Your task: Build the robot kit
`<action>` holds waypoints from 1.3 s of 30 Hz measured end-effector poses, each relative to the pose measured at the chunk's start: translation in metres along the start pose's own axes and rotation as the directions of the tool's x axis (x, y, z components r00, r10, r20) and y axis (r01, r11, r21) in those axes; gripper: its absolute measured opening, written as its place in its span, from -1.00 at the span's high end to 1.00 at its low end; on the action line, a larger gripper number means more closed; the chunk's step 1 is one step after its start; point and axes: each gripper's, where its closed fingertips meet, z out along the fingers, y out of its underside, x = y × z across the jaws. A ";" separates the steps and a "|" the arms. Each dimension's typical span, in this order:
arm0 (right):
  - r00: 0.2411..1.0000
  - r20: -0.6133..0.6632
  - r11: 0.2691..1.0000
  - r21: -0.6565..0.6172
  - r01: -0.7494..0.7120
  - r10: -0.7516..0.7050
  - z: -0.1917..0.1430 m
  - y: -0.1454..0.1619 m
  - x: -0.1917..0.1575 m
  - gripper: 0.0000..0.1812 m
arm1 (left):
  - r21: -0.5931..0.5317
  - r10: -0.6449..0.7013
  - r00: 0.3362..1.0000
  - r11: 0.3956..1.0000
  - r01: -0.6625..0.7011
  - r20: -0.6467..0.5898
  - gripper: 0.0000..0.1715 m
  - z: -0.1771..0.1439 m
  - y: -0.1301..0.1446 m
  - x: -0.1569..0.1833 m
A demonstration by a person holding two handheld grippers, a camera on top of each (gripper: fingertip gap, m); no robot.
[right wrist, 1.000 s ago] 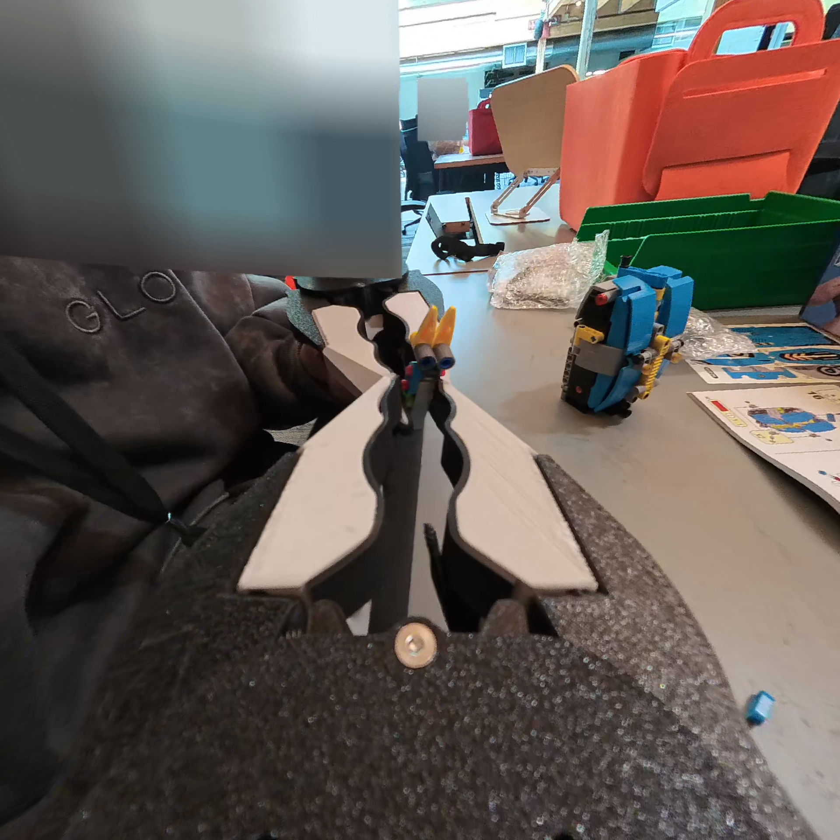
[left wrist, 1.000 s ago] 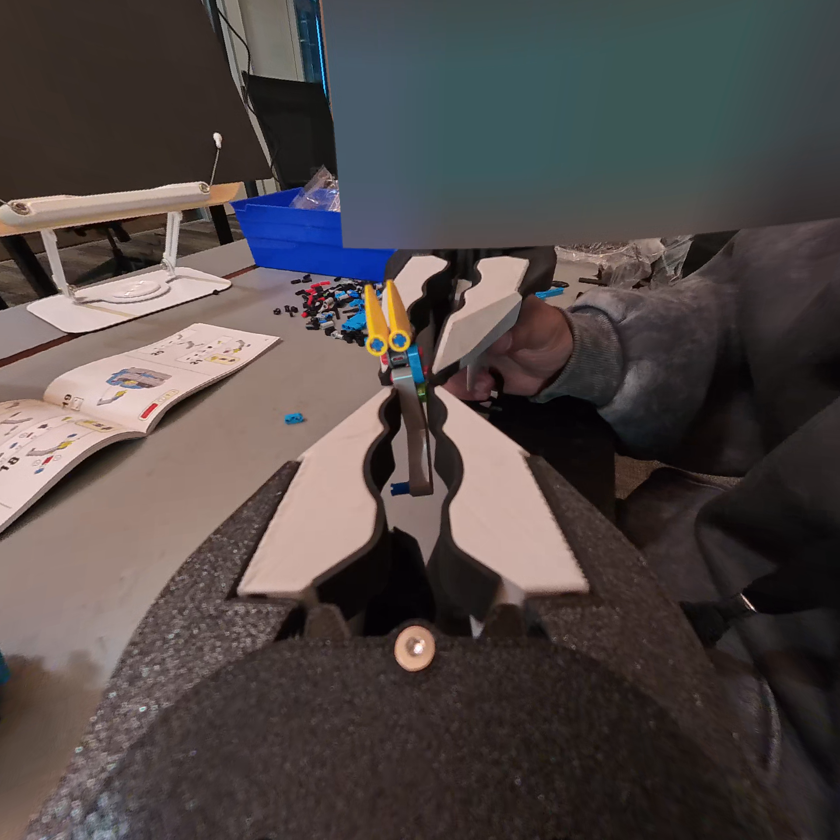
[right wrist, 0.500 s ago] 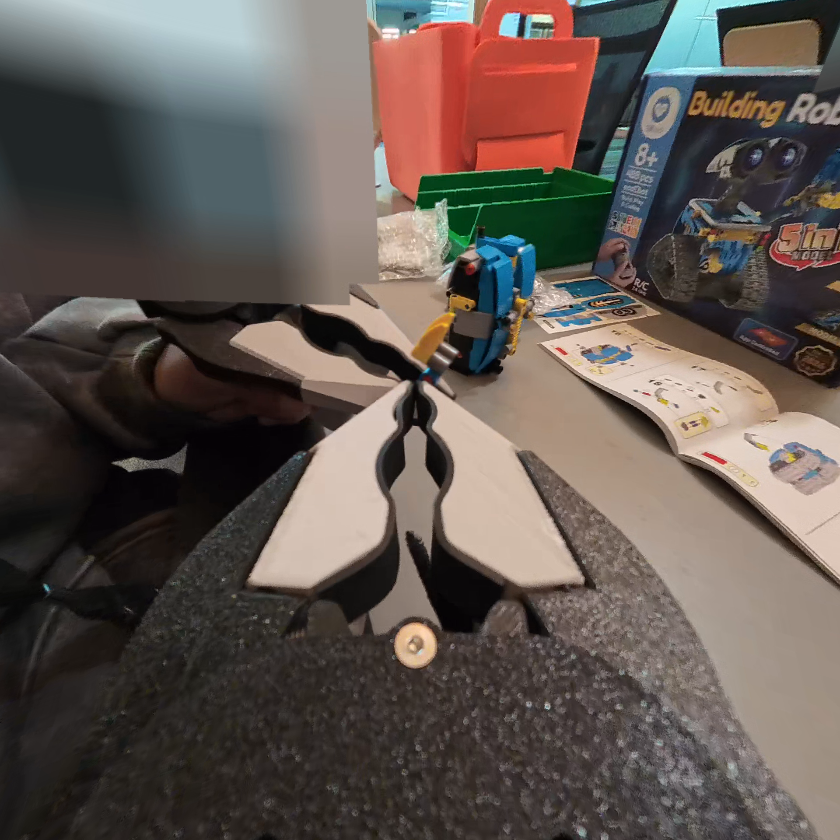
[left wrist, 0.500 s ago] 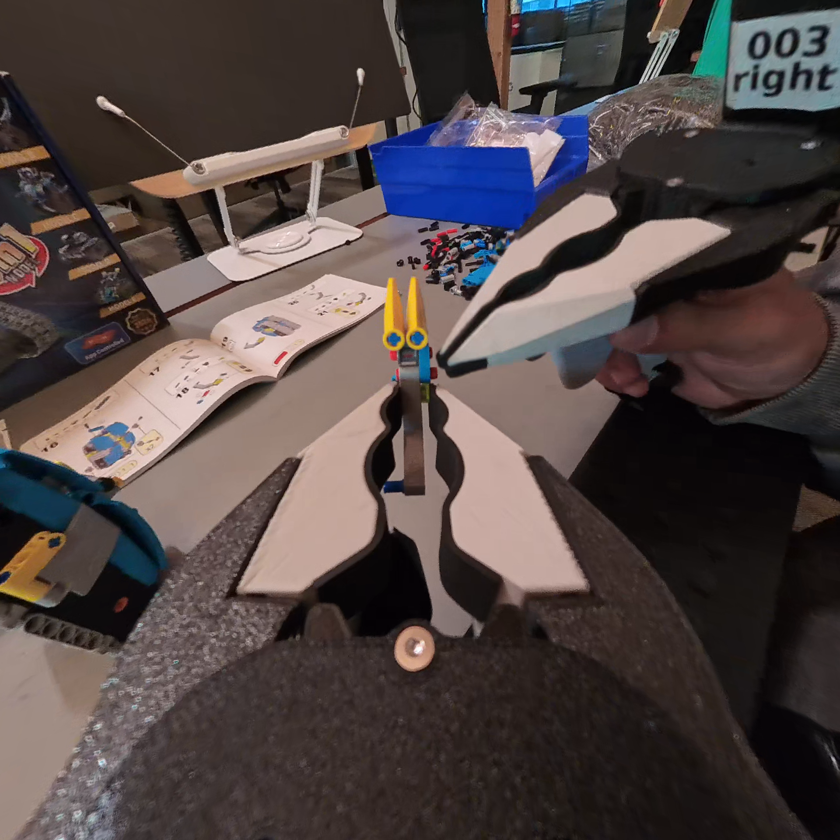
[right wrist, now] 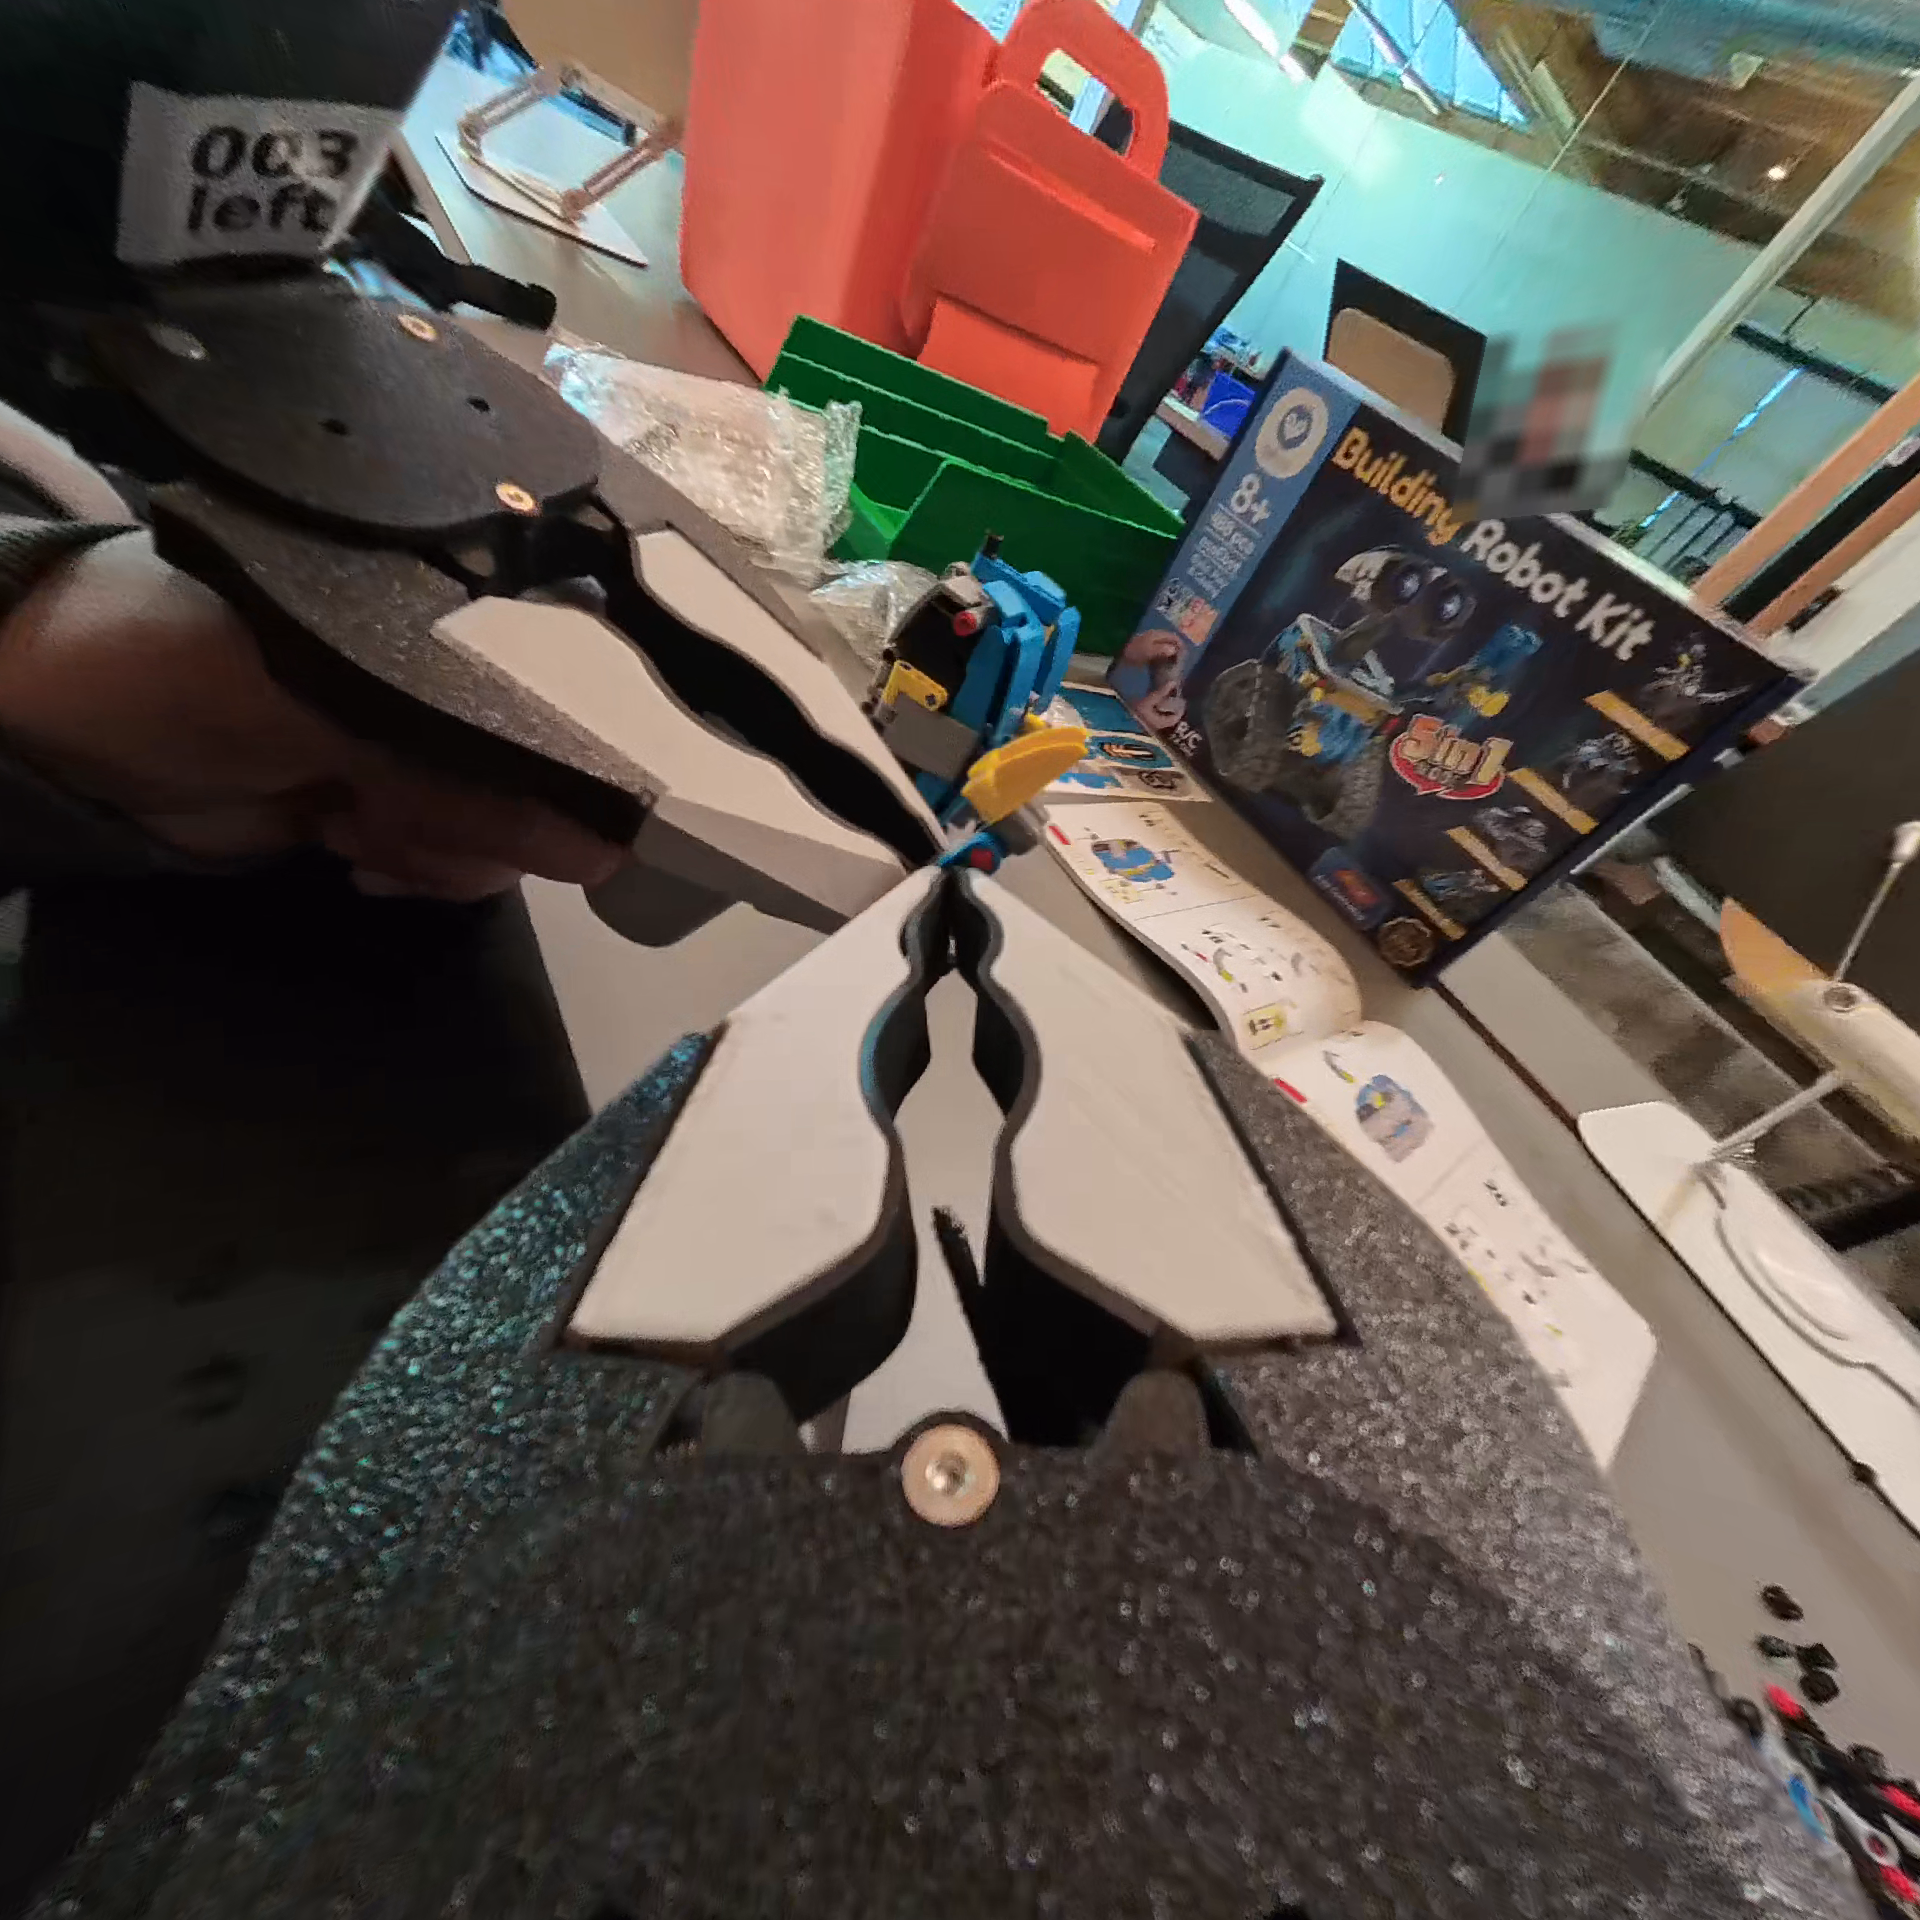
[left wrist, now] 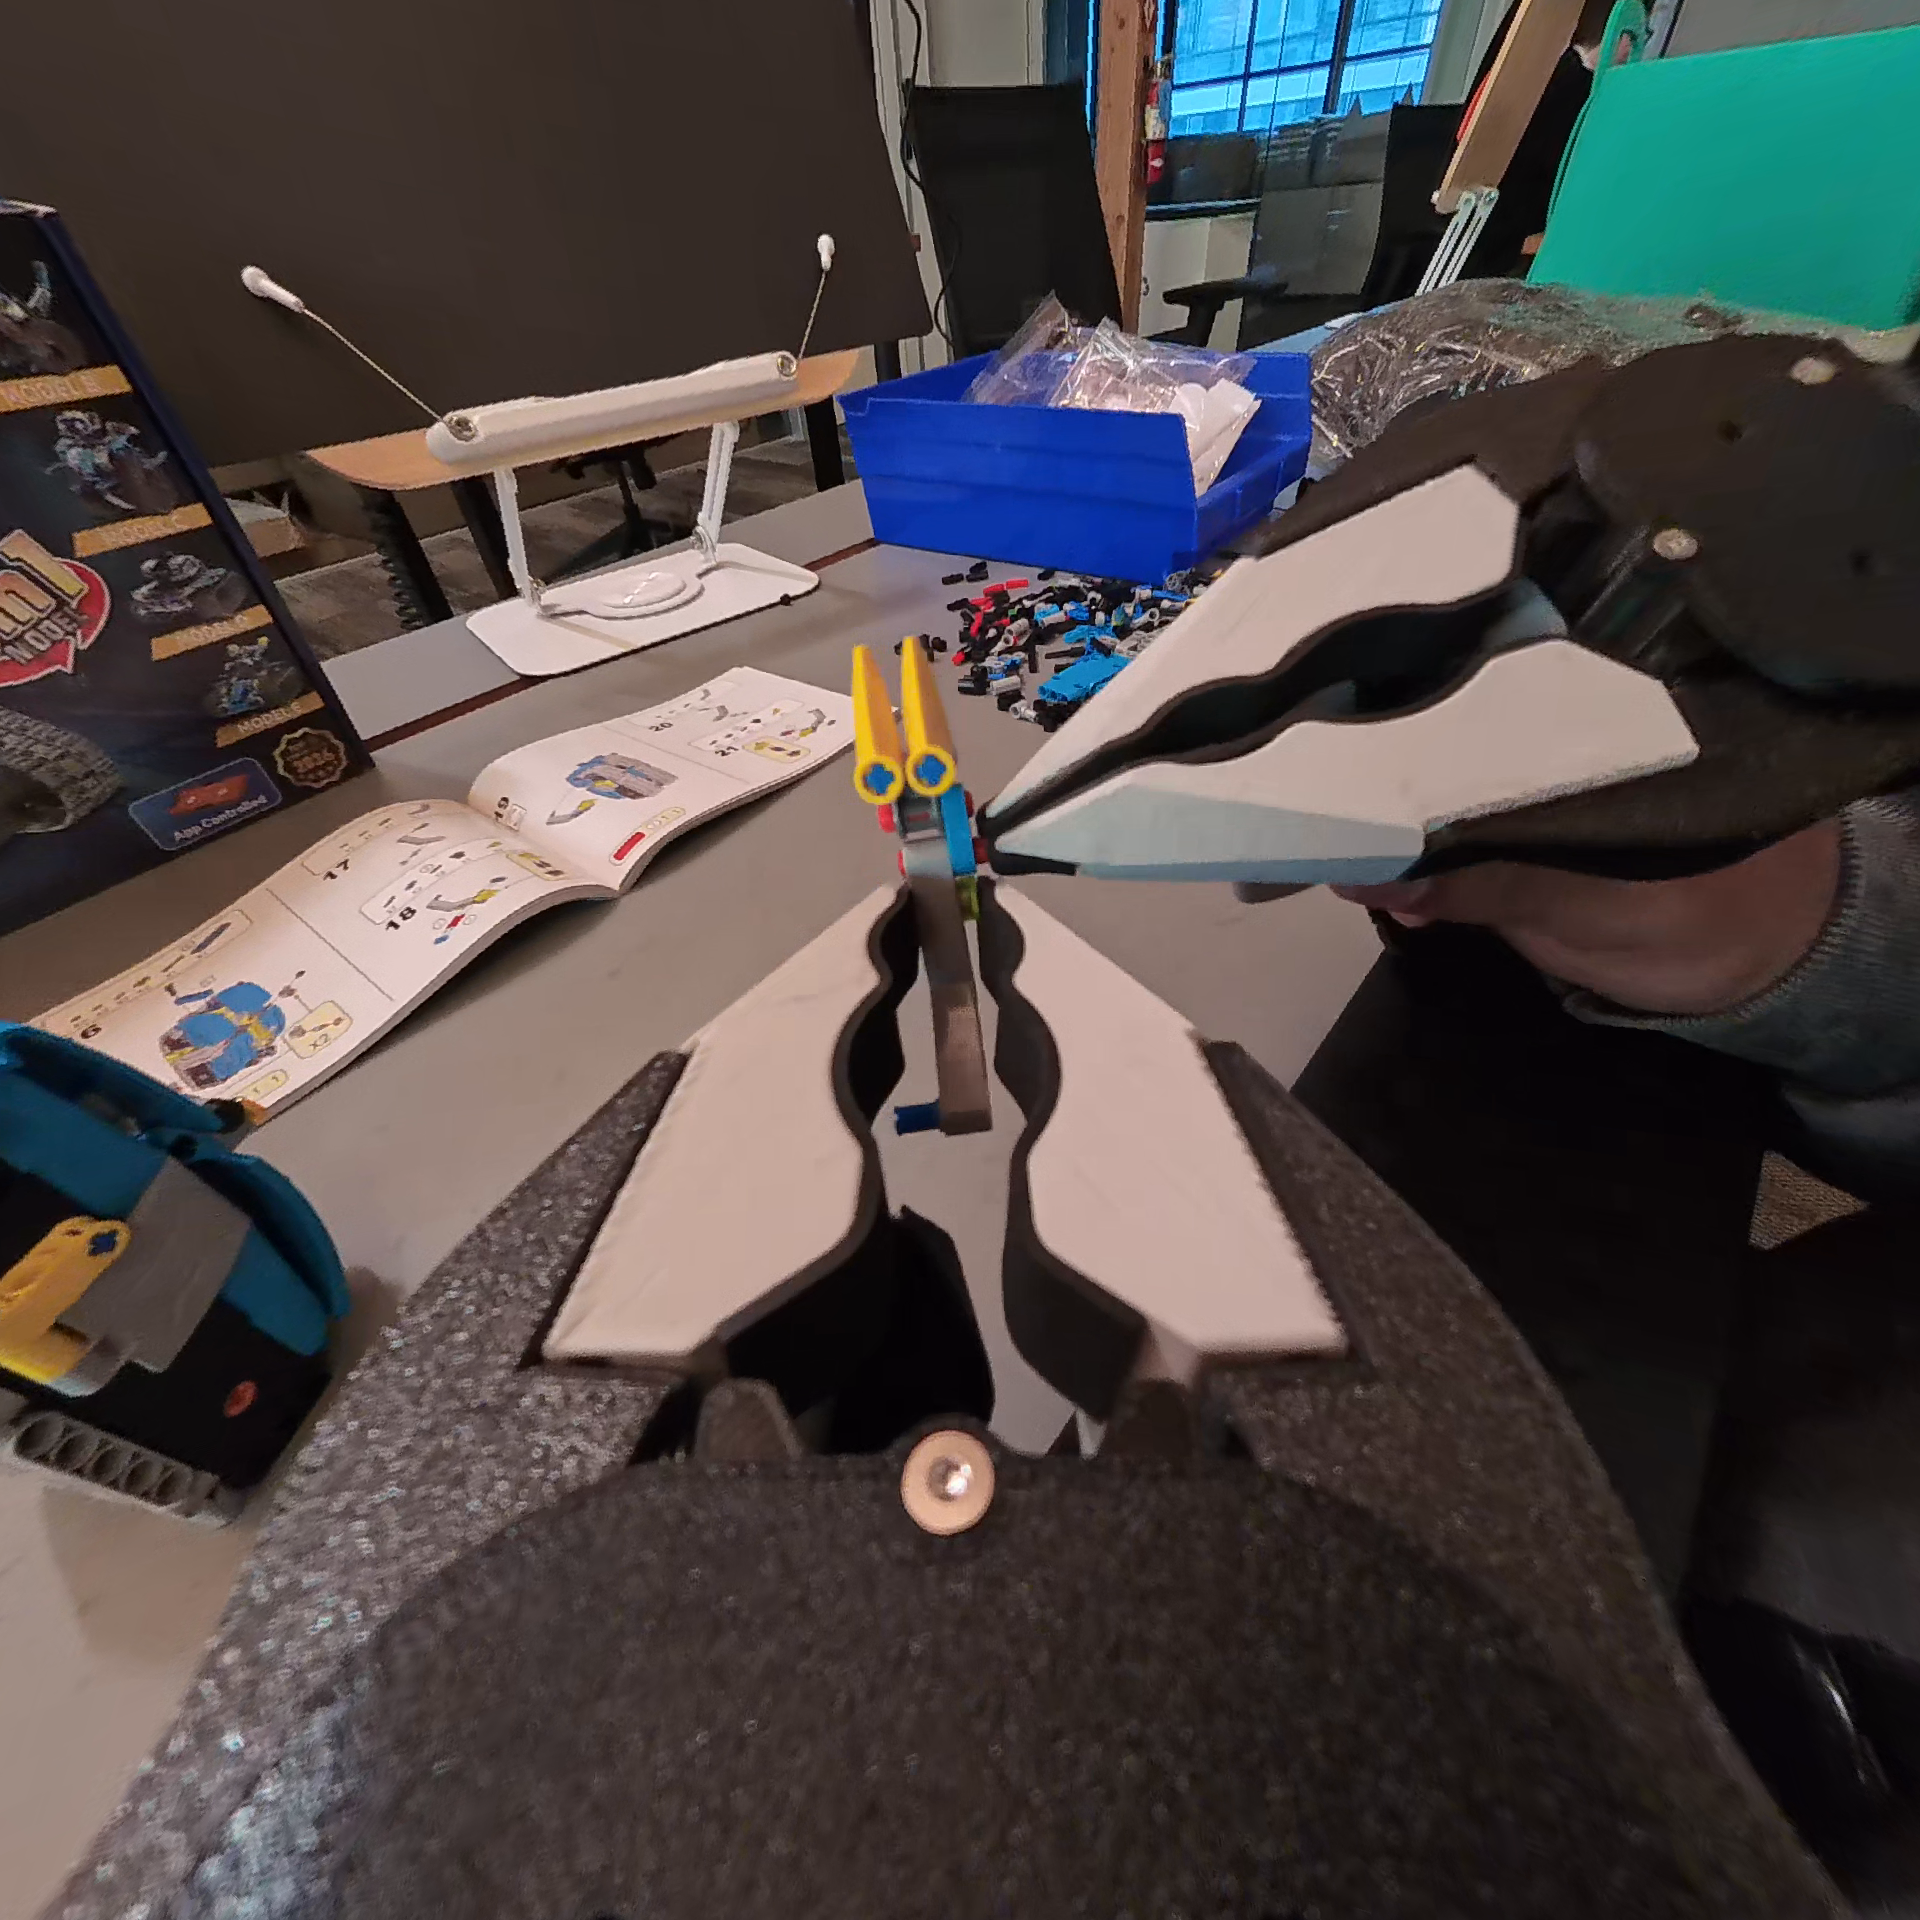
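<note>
Grey worktop (left wrist: 582, 1049) stretches ahead of me, an open instruction booklet (left wrist: 436, 883) lying beyond. My left tool (left wrist: 940, 914) is clamped on a small brick assembly (left wrist: 940, 883) with two yellow prongs, held above the worktop; my right tool (right wrist: 951, 883), tips pressed together with nothing visibly gripped, meets its side. I judge steady support and gentle pressure matter most.
</note>
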 end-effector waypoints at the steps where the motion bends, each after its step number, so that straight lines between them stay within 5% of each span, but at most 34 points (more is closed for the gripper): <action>1: 1.000 -0.006 1.000 0.002 0.007 -0.007 0.000 -0.001 0.000 1.00 | 0.003 -0.001 1.000 1.000 0.001 0.000 0.89 0.000 0.000 0.000; 14: 0.999 0.011 0.999 0.018 -0.042 0.042 0.003 -0.002 0.000 1.00 | 0.012 0.003 1.000 1.000 -0.003 0.011 0.89 0.000 -0.001 -0.002; 18: 0.982 0.090 0.986 0.009 -0.166 0.165 0.008 0.005 0.004 1.00 | -0.039 0.032 0.996 0.999 -0.029 0.087 0.88 0.005 0.005 -0.011; 23: 0.908 0.204 0.925 0.026 -0.379 0.366 0.007 0.001 0.006 0.78 | -0.066 0.082 0.986 0.995 -0.073 0.146 0.88 0.007 0.006 -0.015; 27: 0.879 0.223 0.897 0.041 -0.439 0.420 0.010 -0.001 0.012 0.95 | -0.032 0.068 0.989 0.997 -0.065 0.131 0.88 0.004 0.001 -0.013; 30: 0.803 0.276 0.830 0.030 -0.556 0.528 0.011 0.001 0.020 0.69 | -0.012 0.068 0.990 0.998 -0.067 0.122 0.88 0.002 -0.002 -0.011; 37: 0.744 0.391 0.811 -0.013 -0.584 0.542 0.009 -0.003 0.009 0.91 | -0.030 0.070 0.994 0.997 -0.068 0.078 0.87 0.005 0.000 -0.006; 39: 0.648 0.485 0.764 -0.067 -0.641 0.587 0.005 -0.004 0.006 0.92 | -0.026 0.036 0.999 0.999 -0.036 -0.016 0.79 0.006 0.001 0.003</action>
